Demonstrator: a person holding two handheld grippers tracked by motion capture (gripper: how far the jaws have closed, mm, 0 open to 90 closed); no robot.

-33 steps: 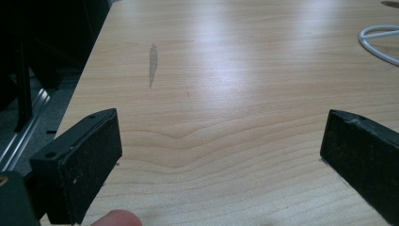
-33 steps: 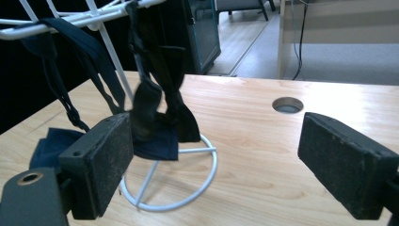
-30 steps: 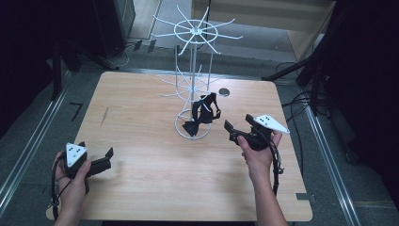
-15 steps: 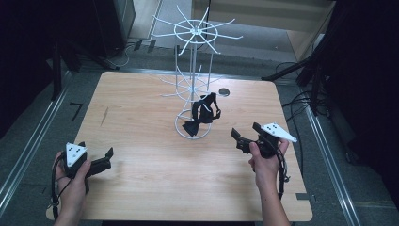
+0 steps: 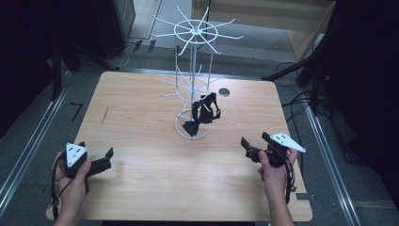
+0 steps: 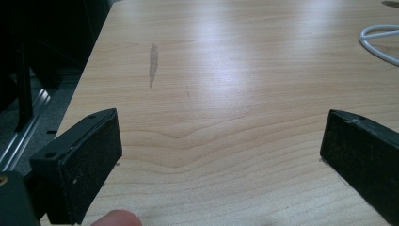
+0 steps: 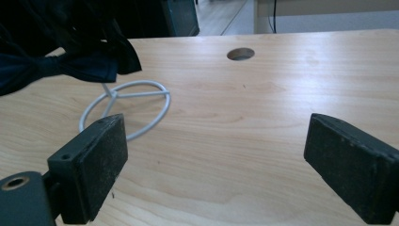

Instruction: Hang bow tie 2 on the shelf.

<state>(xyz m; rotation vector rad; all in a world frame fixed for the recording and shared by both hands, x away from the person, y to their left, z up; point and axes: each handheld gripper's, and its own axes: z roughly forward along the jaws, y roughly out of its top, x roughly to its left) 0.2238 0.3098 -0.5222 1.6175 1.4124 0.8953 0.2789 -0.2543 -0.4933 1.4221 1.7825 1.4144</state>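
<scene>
A white wire rack stands on the wooden table, just behind its middle. A black bow tie hangs low on the rack, above the ring base. My right gripper is held open to the right of the rack, apart from it, with nothing between the jaws. In the right gripper view the bow tie and the base ring lie ahead to the left. My left gripper is open near the front left corner; in its own view bare wood lies between the jaws.
A round hole in the table sits behind and right of the rack. A grey smear marks the wood at the left. Metal rails and cables run on the floor along both sides.
My right gripper has drawn back from the rack, towards the right and the near edge, still open. The left gripper has stayed put.
</scene>
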